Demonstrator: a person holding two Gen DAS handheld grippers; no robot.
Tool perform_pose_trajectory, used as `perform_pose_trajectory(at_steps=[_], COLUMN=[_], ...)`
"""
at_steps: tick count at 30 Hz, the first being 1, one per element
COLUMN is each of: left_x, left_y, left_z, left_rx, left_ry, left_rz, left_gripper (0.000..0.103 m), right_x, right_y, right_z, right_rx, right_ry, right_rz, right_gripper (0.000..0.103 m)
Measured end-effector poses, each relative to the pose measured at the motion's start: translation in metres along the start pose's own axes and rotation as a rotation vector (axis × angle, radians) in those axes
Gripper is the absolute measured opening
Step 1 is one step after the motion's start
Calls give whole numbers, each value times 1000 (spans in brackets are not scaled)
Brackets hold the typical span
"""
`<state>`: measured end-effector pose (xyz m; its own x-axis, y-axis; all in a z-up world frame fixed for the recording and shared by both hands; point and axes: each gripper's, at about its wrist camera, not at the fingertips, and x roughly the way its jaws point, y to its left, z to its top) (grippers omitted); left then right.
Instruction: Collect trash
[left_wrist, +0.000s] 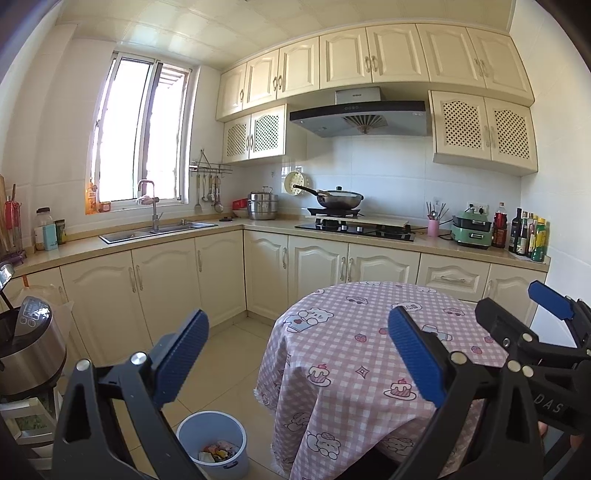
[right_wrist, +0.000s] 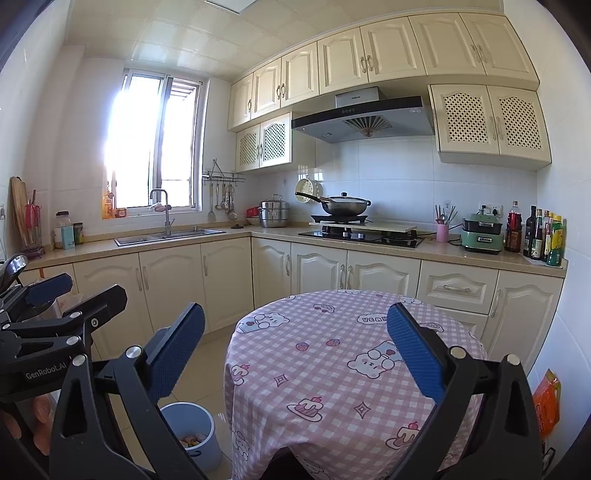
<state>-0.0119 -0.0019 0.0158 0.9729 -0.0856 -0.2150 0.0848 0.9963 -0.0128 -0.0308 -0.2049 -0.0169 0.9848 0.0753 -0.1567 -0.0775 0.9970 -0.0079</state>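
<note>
We hold both the left gripper (left_wrist: 295, 354) and right gripper (right_wrist: 295, 350) wide-jawed, empty, above the worktop (right_wrist: 332, 354) edge; bin (left_wrist: 212, 435) beside it on open floor.

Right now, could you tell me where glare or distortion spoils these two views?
Right wrist view: the window blows out white, washing the wall beside it. Left wrist view: the window is bright but milder. Both: fisheye bends the cabinets, corners dark.
</note>
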Motion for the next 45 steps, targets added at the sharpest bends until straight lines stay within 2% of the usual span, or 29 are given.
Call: perform_pose_trajectory(at_steps=[45], left_x=[4], left_y=[0], left_z=[-6], left_rx=[4], left_ry=[14], left_rz=[6], left_gripper=[96], right_x=[-1], right_y=[4], right_z=[1], right_rx=[5], right_ry=[4], right_rz=[1], right_gripper=[95])
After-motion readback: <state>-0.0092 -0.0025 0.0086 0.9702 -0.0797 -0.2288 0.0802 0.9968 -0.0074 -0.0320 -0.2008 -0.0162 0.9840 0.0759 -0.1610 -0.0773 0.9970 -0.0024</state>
